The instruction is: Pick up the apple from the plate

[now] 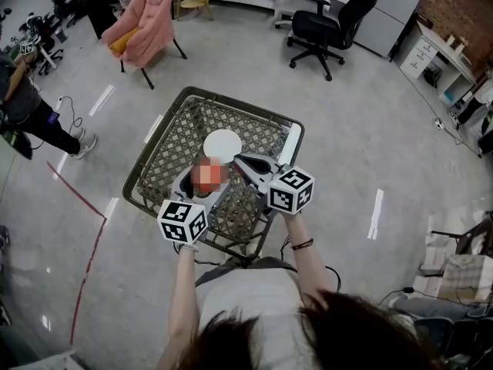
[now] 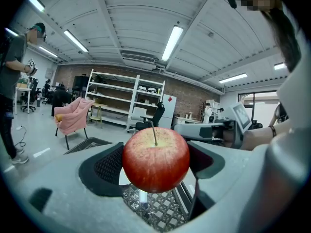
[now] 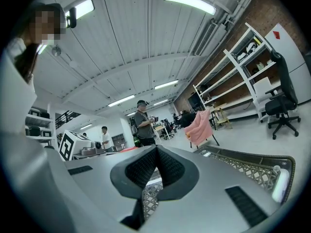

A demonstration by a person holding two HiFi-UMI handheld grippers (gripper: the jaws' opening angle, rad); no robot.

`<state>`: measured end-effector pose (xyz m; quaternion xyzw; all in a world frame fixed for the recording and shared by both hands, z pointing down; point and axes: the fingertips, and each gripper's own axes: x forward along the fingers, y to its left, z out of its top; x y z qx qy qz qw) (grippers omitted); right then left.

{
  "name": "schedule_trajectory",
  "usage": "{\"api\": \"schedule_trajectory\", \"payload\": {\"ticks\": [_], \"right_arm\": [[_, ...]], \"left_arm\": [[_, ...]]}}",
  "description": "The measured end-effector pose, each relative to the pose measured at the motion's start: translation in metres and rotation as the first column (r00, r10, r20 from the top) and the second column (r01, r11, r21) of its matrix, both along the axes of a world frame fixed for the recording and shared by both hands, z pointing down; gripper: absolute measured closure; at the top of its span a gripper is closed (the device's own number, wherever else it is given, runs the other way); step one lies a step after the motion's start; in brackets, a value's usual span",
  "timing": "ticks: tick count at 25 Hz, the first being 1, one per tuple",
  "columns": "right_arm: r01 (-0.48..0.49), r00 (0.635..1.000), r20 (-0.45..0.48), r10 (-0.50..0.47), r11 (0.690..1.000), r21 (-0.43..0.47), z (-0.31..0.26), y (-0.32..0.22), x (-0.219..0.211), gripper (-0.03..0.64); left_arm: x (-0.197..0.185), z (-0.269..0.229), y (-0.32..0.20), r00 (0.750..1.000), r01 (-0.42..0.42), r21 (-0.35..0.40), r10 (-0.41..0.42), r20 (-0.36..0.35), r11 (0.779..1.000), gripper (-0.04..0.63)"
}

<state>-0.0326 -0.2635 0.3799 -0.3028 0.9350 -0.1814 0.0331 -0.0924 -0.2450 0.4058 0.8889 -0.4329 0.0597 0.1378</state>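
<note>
A red apple [image 2: 155,159] with its stem upright sits between the dark pads of my left gripper [image 2: 156,165], which is shut on it. In the head view a mosaic patch covers the apple; it is held a little above the near side of a dark wire-mesh basket [image 1: 239,103]. The round white plate [image 1: 222,143] lies bare on the mesh just beyond it. My right gripper [image 3: 156,168] is shut with its pads pressed together and nothing between them. It hovers right beside the apple, with its tip [image 1: 240,160] over the plate's near edge.
The basket stands on a grey floor. A chair draped in pink cloth [image 1: 146,21] is at the far left, and a black office chair [image 1: 323,25] is at the far right. A person [image 1: 27,106] stands at the left edge. A red line [image 1: 86,253] runs across the floor.
</note>
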Motion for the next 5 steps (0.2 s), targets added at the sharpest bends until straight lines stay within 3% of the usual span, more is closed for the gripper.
{"api": "schedule_trajectory", "payload": {"ticks": [5], "right_arm": [[0.001, 1.000, -0.009, -0.001, 1.000, -0.003, 0.0016, -0.0019, -0.0022, 0.607]], "left_arm": [[-0.0019, 0.0018, -0.0015, 1.000, -0.001, -0.006, 0.001, 0.000, 1.000, 0.183]]}}
